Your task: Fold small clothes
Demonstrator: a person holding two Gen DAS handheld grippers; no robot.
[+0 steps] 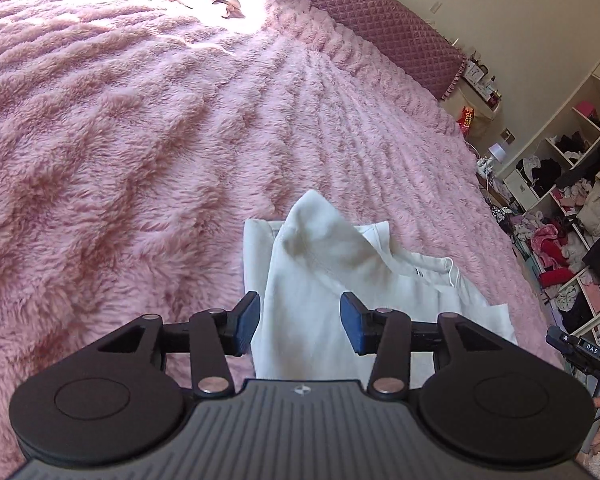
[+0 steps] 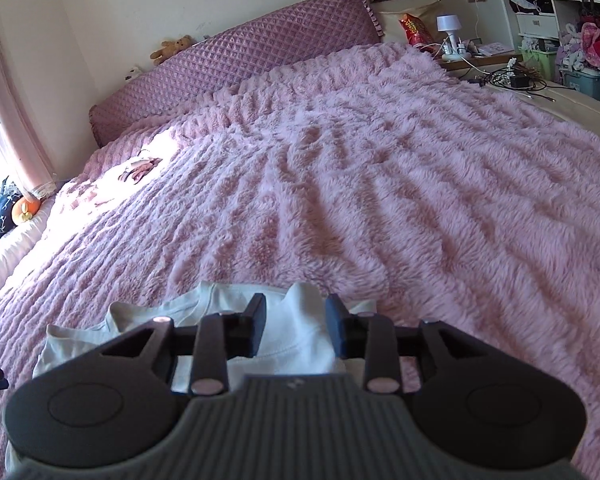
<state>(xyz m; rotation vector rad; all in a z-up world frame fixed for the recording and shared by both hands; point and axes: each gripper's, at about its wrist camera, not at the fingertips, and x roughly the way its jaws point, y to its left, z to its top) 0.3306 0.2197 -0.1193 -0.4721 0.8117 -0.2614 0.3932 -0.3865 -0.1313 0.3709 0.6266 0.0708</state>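
In the left wrist view, the left gripper (image 1: 299, 324) was seen with its jaws parted about halfway. A raised fold of the white garment (image 1: 340, 264) stood in the gap between them, but the pads were not pressed on it, so nothing was held. The rest of the garment was spread just ahead of and to the right of the fingers on the pink fleece blanket (image 1: 140, 160).

In the right wrist view, the right gripper (image 2: 296, 330) was likewise found partly open, a peak of the white garment (image 2: 296, 320) rising between the blue pads without being clamped. More cloth lay to the left of the fingers on the pink fleece blanket (image 2: 380, 200).

A fold was judged to have just been laid down and let go. The next move was thought to call for a fresh edge to be chosen and pinched by both grippers.
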